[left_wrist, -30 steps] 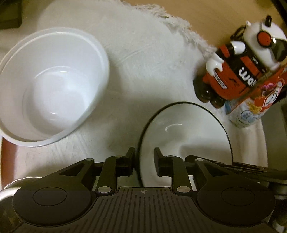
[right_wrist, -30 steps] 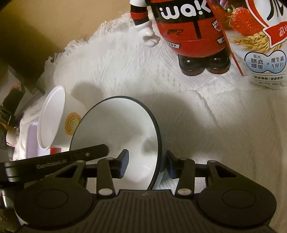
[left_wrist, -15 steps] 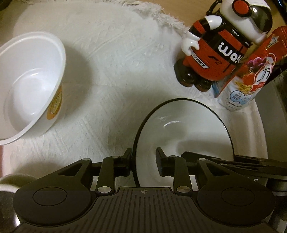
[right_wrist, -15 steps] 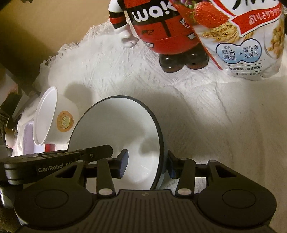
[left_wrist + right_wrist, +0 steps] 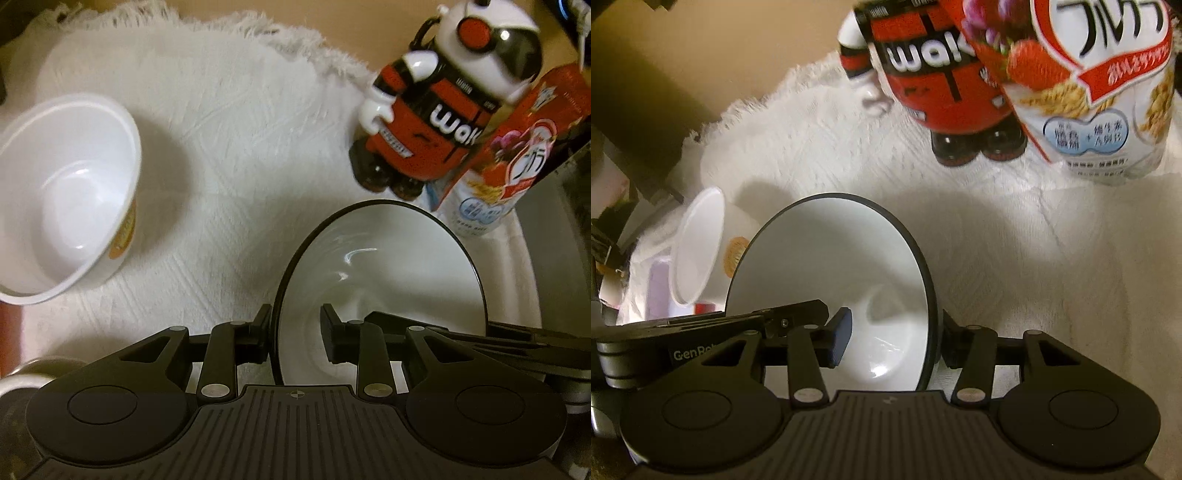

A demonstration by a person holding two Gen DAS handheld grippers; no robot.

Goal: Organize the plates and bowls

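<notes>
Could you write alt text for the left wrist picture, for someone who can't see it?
The left tool straddles the rim of a black-rimmed white bowl over a white cloth. A white plastic bowl stands left; a red toy robot and cereal bag behind.

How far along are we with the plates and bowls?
Nothing looks stacked yet. In hand: both grippers, left and right, straddle opposite rims of the black-rimmed plate. Left: the white bowl sits apart on the cloth, untouched.
</notes>
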